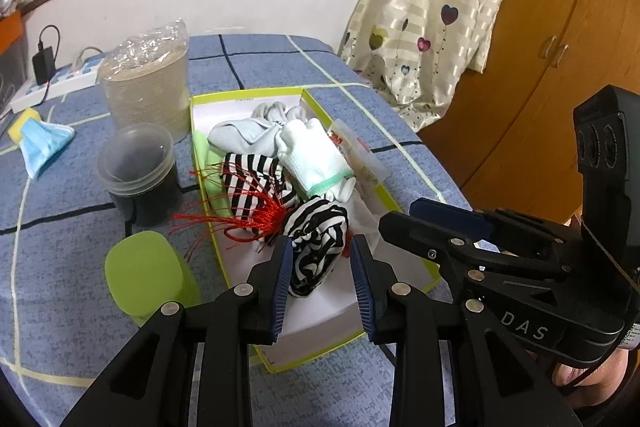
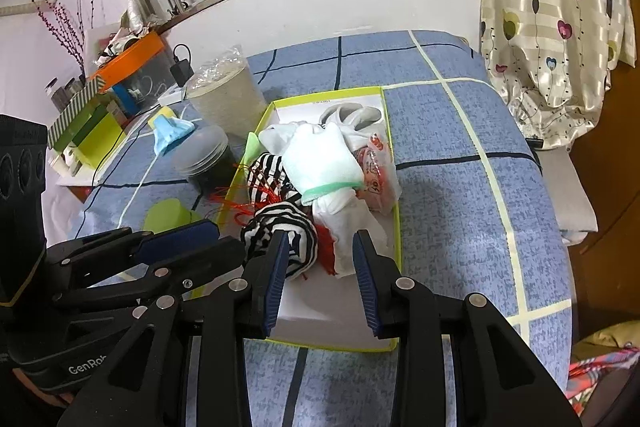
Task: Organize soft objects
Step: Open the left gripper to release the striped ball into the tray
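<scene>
While both my grippers, left (image 1: pixel 322 283) and right (image 2: pixel 320 281), hang released and empty, the striped sock (image 1: pixel 318 247) lies just beyond my left fingertips inside the box (image 1: pixel 400 205).

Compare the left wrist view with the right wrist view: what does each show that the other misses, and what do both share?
Only the left wrist view shows a white power strip with a black charger and a wooden cupboard door. Only the right wrist view shows an orange-lidded bin, striped boxes and red-berried twigs. Both share the green-edged box of soft things, the striped sock bundle, the white sock, the green cup, the heart-print curtain, and both open claws.
</scene>
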